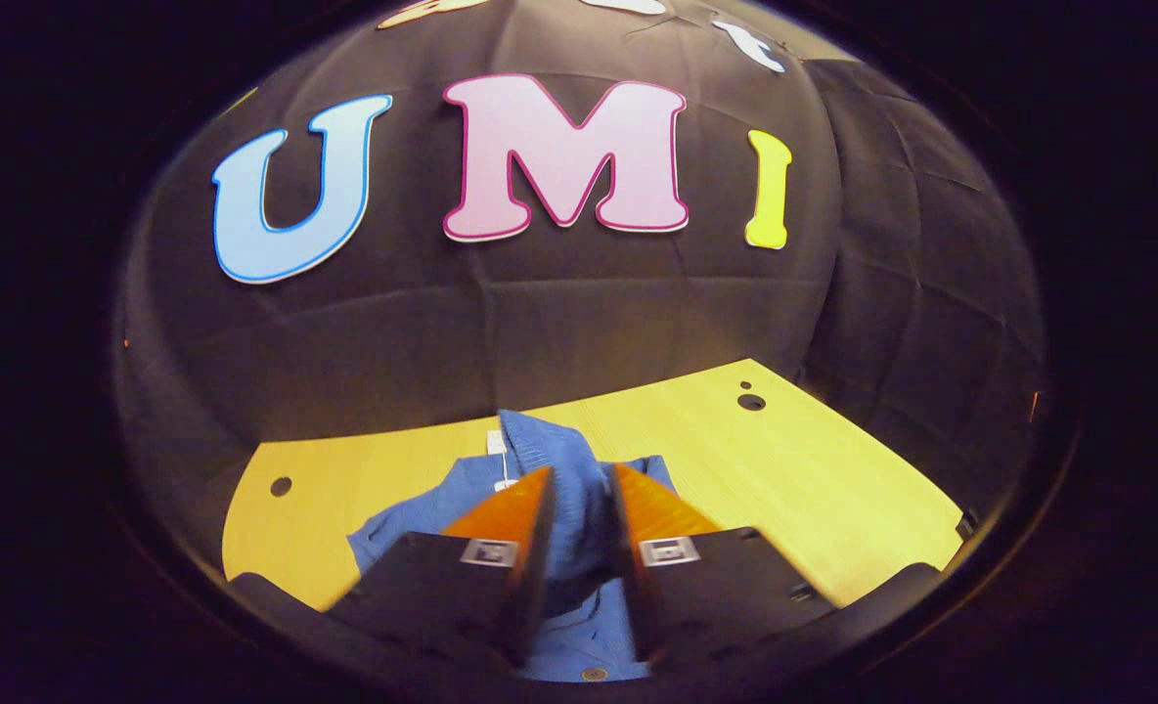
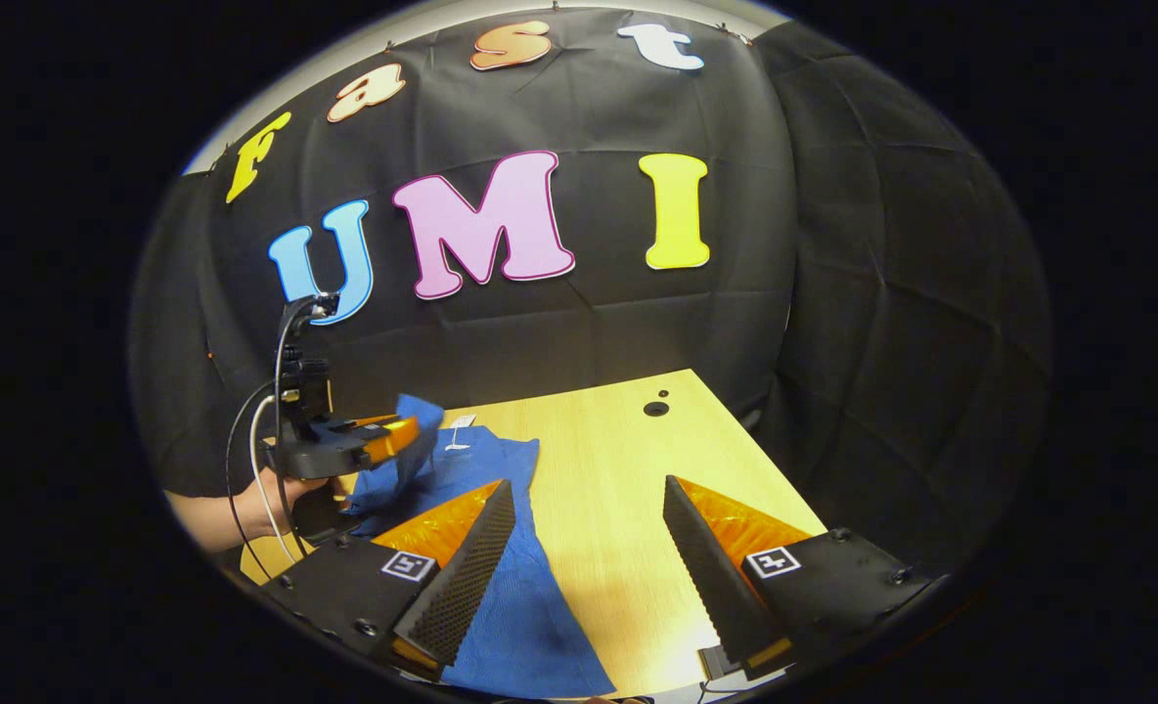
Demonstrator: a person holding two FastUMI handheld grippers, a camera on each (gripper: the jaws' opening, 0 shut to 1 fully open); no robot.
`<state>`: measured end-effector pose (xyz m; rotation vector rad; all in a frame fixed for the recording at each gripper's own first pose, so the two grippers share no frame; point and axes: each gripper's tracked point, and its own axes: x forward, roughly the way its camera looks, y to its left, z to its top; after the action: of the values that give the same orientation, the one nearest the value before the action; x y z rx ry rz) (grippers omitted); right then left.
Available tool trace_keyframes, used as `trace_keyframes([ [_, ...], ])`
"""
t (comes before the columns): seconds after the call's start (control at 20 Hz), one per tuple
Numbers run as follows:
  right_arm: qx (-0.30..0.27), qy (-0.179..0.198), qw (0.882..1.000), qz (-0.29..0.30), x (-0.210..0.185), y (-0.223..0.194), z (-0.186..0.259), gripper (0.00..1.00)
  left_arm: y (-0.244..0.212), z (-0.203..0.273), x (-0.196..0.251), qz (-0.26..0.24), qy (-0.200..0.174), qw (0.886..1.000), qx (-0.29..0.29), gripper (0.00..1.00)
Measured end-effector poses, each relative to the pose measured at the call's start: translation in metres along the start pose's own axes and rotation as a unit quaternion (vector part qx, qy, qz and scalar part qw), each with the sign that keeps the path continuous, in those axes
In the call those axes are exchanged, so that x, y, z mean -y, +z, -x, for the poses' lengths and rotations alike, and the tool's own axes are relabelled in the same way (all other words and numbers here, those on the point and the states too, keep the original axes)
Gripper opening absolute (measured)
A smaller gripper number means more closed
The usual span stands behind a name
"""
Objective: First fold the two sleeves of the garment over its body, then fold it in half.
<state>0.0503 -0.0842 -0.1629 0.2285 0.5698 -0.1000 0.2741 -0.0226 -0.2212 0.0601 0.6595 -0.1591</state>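
A blue garment (image 2: 501,577) lies on the light wooden table (image 2: 628,469), with a small white tag (image 2: 460,423) near its far edge. In the left gripper view my left gripper (image 1: 579,479) is shut on a lifted fold of the blue garment (image 1: 564,460), which stands up between the fingers. The right gripper view shows that left gripper (image 2: 405,435) at the left, held by a hand (image 2: 290,489), with the blue cloth raised off the table. My right gripper (image 2: 589,489) is open above the table, its left finger over the garment's right edge, nothing between the fingers.
The table has round holes near its far corners (image 1: 751,401) (image 1: 281,486). Black cloth walls close off the back and right side. Bare tabletop (image 1: 814,479) stretches to the right of the garment. A cable (image 2: 246,460) hangs from the left gripper.
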Motion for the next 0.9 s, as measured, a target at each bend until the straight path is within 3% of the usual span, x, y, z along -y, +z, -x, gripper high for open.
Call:
trace_keyframes([
  [0.05, -0.003, 0.003, 1.000, 0.002, -0.002, -0.003, -0.001, 0.99, 0.002, 0.010, -0.003, 0.001, 0.005, 1.000, 0.012, 0.85],
  [0.2, -0.020, 0.024, 1.000, -0.002, -0.019, -0.018, -0.006, 0.99, -0.006, 0.055, -0.020, -0.011, 0.003, 0.999, 0.045, 0.82],
  [0.35, -0.046, 0.043, 0.998, -0.006, -0.038, -0.048, -0.011, 0.99, -0.033, 0.119, -0.051, 0.029, 0.004, 0.998, 0.057, 0.83],
  [0.4, -0.060, 0.049, 0.997, -0.002, -0.044, -0.065, -0.013, 0.99, -0.048, 0.142, -0.067, 0.042, 0.016, 0.997, 0.060, 0.83],
  [0.45, -0.073, 0.055, 0.996, 0.002, -0.050, -0.080, -0.014, 0.90, -0.062, 0.162, -0.083, 0.047, 0.036, 0.996, 0.064, 0.83],
  [0.5, -0.093, 0.061, 0.994, 0.007, -0.055, -0.102, -0.015, 0.97, -0.080, 0.180, -0.101, 0.044, 0.059, 0.995, 0.068, 0.83],
  [0.55, -0.109, 0.065, 0.992, 0.011, -0.058, -0.122, -0.015, 0.96, -0.101, 0.197, -0.111, 0.036, 0.074, 0.994, 0.065, 0.83],
  [0.65, -0.148, 0.072, 0.986, 0.025, -0.061, -0.163, -0.008, 0.96, -0.148, 0.221, -0.121, 0.032, 0.090, 0.994, 0.045, 0.81],
  [0.9, -0.227, 0.066, 0.970, 0.058, -0.050, -0.240, 0.008, 0.97, -0.266, 0.238, -0.122, 0.103, 0.086, 0.987, -0.087, 0.82],
])
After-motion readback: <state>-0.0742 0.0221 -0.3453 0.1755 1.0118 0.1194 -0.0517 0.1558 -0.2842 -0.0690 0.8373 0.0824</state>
